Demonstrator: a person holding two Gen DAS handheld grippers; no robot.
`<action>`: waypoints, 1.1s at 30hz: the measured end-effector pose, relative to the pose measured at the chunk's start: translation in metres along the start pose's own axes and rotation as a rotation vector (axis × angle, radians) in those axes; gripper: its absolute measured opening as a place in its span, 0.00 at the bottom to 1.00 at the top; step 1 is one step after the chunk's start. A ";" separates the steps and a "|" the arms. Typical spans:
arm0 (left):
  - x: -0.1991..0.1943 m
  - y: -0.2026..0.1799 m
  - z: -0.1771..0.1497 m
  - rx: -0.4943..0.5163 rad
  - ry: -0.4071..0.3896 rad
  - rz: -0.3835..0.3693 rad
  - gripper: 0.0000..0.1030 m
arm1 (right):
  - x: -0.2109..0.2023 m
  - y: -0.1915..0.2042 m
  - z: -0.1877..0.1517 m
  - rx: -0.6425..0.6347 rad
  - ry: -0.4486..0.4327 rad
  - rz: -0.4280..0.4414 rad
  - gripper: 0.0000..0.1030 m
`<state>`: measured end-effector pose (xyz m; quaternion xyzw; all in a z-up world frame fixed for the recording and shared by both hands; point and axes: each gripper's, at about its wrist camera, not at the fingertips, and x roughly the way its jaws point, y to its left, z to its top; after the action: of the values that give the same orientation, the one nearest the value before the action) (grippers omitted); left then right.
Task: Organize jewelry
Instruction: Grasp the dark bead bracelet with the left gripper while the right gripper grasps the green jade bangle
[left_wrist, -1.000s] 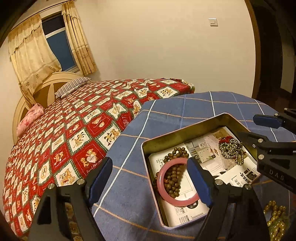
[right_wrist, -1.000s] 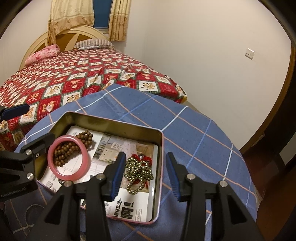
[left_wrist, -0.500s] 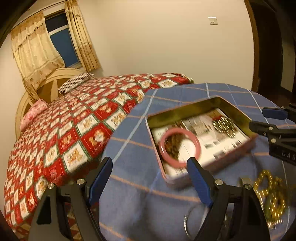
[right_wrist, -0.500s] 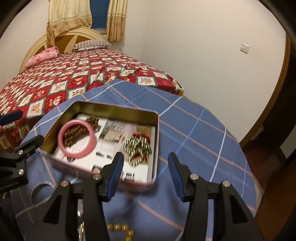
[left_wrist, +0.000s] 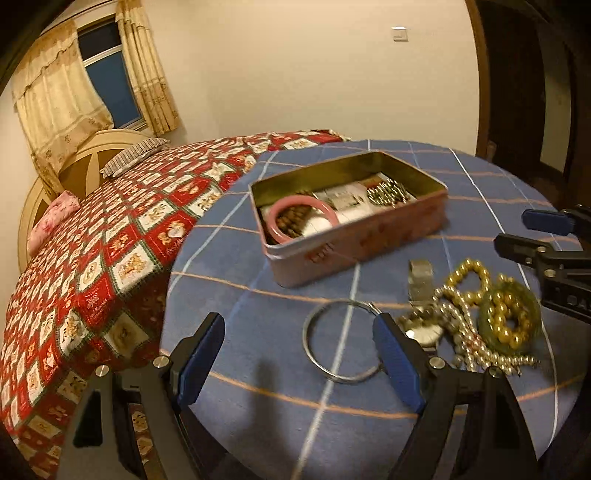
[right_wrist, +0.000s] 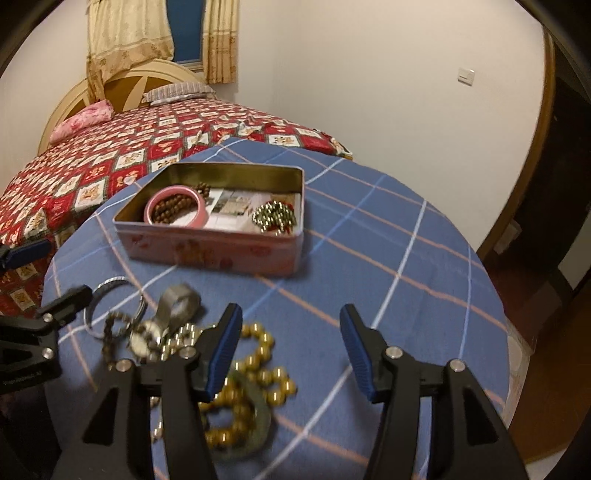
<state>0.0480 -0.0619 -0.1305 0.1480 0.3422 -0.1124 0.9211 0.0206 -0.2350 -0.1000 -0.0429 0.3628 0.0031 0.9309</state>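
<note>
Both the left gripper (left_wrist: 299, 354) and right gripper (right_wrist: 291, 347), whose jaws have just been widening, stand released and empty over the desk's loose jewelry pile (right_wrist: 236, 373) near the tin (right_wrist: 210, 240); single out one piece, close squarely.

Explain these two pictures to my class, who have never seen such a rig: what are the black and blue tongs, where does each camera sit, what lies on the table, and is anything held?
A person holds a two-finger gripper in each hand; a fisheye camera on each looks along its fingers. One picture shows the left gripper, the other the right gripper. Both are open and hold nothing; the right one's jaws have just been opening. On the blue checked tablecloth stands an open tin holding a pink bangle and beads. Nearer lie a silver ring, a watch and gold beads.
</note>
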 end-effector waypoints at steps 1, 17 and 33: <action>0.001 -0.003 -0.001 0.008 0.002 -0.001 0.80 | -0.003 0.000 -0.003 0.004 -0.005 -0.004 0.56; 0.026 -0.027 -0.007 0.030 0.074 -0.165 0.15 | -0.006 -0.006 -0.021 0.045 -0.004 -0.009 0.59; -0.035 0.005 0.007 -0.029 -0.087 -0.138 0.07 | -0.014 0.001 -0.031 0.007 -0.010 0.028 0.59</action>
<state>0.0278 -0.0563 -0.1019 0.1060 0.3127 -0.1769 0.9272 -0.0105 -0.2361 -0.1134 -0.0345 0.3589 0.0150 0.9326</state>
